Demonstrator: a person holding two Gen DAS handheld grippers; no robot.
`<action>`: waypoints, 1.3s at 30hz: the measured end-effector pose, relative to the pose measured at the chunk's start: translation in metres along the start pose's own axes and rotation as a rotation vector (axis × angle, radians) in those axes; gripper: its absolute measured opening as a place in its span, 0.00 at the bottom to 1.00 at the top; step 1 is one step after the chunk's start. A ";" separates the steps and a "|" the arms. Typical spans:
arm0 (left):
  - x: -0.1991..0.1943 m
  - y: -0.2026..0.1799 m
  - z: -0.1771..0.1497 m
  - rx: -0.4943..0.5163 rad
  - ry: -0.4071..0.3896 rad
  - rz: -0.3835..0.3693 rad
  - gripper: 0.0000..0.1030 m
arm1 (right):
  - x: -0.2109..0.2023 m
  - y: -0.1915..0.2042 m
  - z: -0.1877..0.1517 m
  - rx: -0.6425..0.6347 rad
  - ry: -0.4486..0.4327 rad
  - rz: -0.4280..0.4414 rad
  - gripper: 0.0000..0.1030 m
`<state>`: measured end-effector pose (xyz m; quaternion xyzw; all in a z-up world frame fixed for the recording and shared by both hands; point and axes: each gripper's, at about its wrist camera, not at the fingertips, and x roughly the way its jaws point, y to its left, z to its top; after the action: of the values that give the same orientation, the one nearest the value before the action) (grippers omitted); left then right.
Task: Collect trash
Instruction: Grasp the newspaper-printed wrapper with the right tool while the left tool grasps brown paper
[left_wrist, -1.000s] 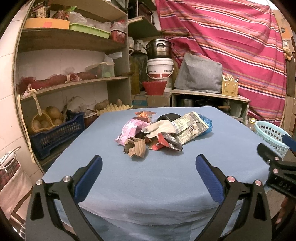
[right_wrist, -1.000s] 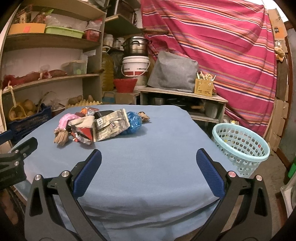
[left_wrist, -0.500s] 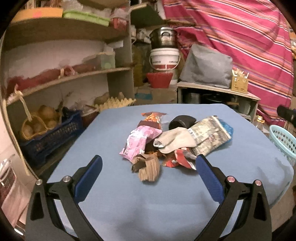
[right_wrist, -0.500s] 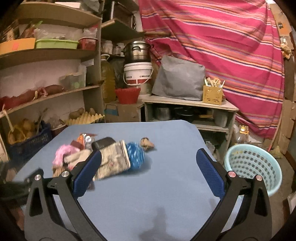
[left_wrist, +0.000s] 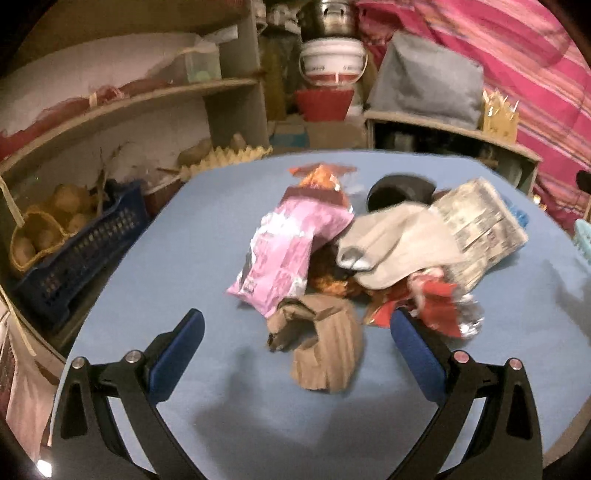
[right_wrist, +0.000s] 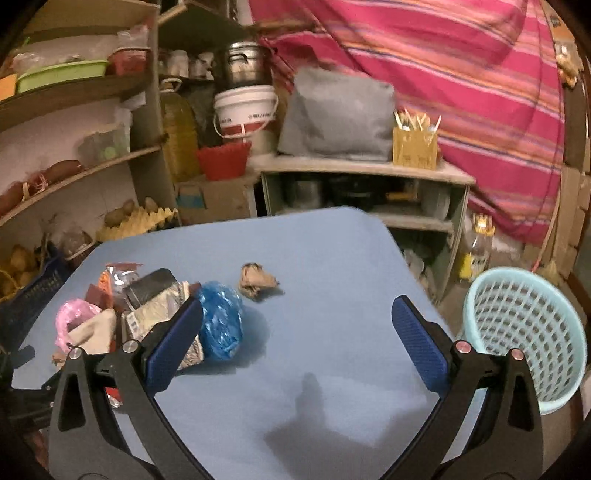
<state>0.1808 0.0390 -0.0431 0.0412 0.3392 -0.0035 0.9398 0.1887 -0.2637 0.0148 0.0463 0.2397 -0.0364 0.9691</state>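
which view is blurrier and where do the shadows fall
Left wrist view: motion-smeared all over, the trash pile soft; a gripper shadow darkens the table near the camera. Right wrist view: sharper, striped cloth slightly smeared, shadow on the table.

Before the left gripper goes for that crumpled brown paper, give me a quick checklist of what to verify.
1. Left gripper open: ok.
2. Crumpled brown paper lined up between its fingers: ok.
3. Paper free of the pink wrapper: cannot tell, they touch or overlap.
4. Right gripper open and empty: ok.
5. Light blue basket upright beside the table: ok.
6. Room in the basket: cannot tell.
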 end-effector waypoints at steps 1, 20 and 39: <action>0.002 0.000 0.001 -0.007 0.013 -0.030 0.95 | 0.004 0.000 -0.003 0.004 0.009 0.000 0.96; -0.003 0.027 0.021 -0.103 0.048 -0.109 0.50 | 0.046 0.042 -0.019 -0.083 0.132 0.096 0.96; -0.015 0.049 0.057 -0.148 -0.054 -0.006 0.50 | 0.071 0.091 -0.035 -0.135 0.267 0.242 0.40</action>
<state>0.2074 0.0833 0.0134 -0.0297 0.3132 0.0177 0.9491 0.2440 -0.1727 -0.0427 0.0141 0.3609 0.1029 0.9268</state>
